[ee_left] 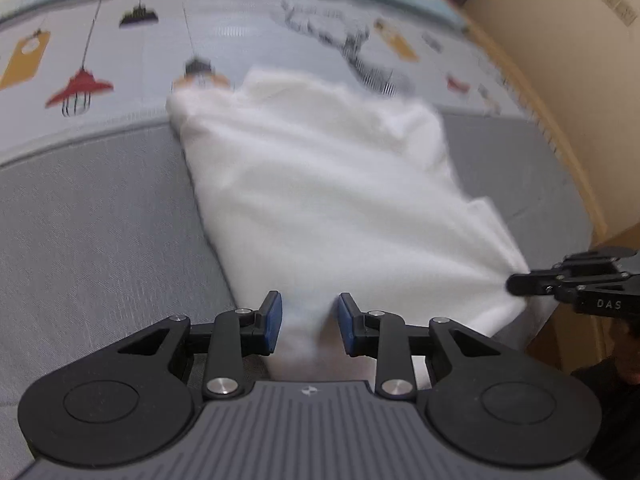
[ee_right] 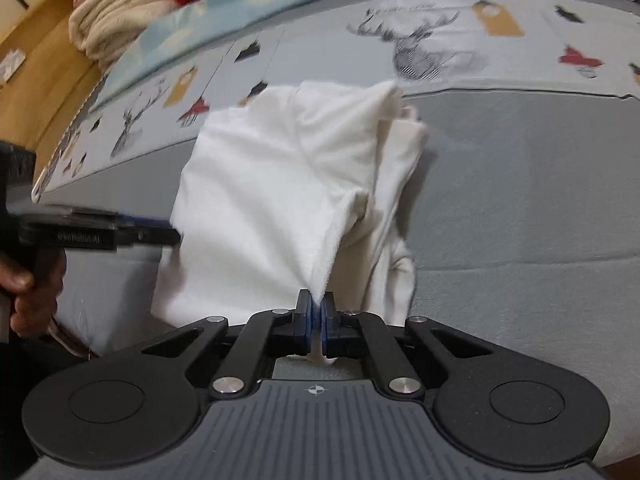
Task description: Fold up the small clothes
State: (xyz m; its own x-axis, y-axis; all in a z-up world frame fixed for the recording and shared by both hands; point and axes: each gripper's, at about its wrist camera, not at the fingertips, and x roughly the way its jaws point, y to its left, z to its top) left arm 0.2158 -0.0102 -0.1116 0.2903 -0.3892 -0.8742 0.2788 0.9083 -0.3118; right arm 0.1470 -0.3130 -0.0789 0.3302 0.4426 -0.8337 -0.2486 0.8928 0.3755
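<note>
A small white garment [ee_left: 320,200] lies partly folded on a grey bed surface [ee_left: 100,220]. My left gripper [ee_left: 310,324] is open, its blue pads either side of the garment's near edge, with cloth between them. My right gripper [ee_right: 317,314] is shut on a corner of the white garment [ee_right: 272,184] and lifts it into a peak. The right gripper also shows in the left wrist view [ee_left: 520,284], at the garment's right corner. The left gripper shows in the right wrist view [ee_right: 160,236], at the garment's left edge.
A printed sheet with lamps and deer [ee_left: 100,60] covers the far part of the bed. A pile of folded beige and red clothes [ee_right: 120,0] sits at the far left. A wooden bed frame and beige wall [ee_left: 560,80] run along the right.
</note>
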